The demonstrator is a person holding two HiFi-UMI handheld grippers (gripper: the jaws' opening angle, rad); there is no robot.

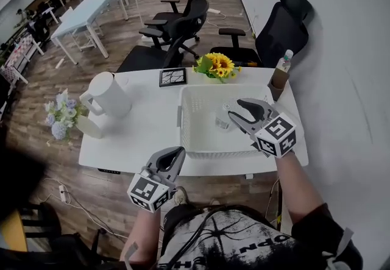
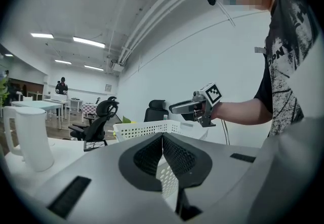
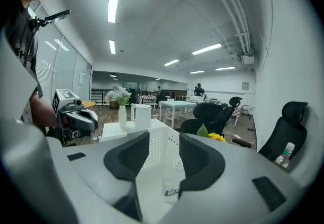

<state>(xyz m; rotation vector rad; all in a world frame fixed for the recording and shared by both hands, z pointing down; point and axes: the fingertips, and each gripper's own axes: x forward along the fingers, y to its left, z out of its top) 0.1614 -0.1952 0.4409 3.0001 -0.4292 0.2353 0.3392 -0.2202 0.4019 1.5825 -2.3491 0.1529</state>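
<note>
A white perforated basket (image 1: 198, 141) stands on the white table (image 1: 140, 135). A clear plastic bottle (image 1: 222, 120) lies inside it. My right gripper (image 1: 234, 111) hovers over the basket's right half, open, just above the bottle and apart from it. In the right gripper view the bottle (image 3: 172, 185) shows low in the gap of the right gripper (image 3: 164, 139), on the basket (image 3: 162, 149) floor. My left gripper (image 1: 178, 154) hangs at the table's front edge, left of the basket's near corner. It is shut and empty, as the left gripper (image 2: 162, 137) shows in its own view.
A white pitcher (image 1: 109, 95) and a vase of pale flowers (image 1: 61, 119) stand at the table's left. Sunflowers (image 1: 218, 66), a black square frame (image 1: 172, 77) and a bottle in a brown cup (image 1: 281, 71) line the far edge. Black office chairs (image 1: 183, 25) stand behind; a white wall runs on the right.
</note>
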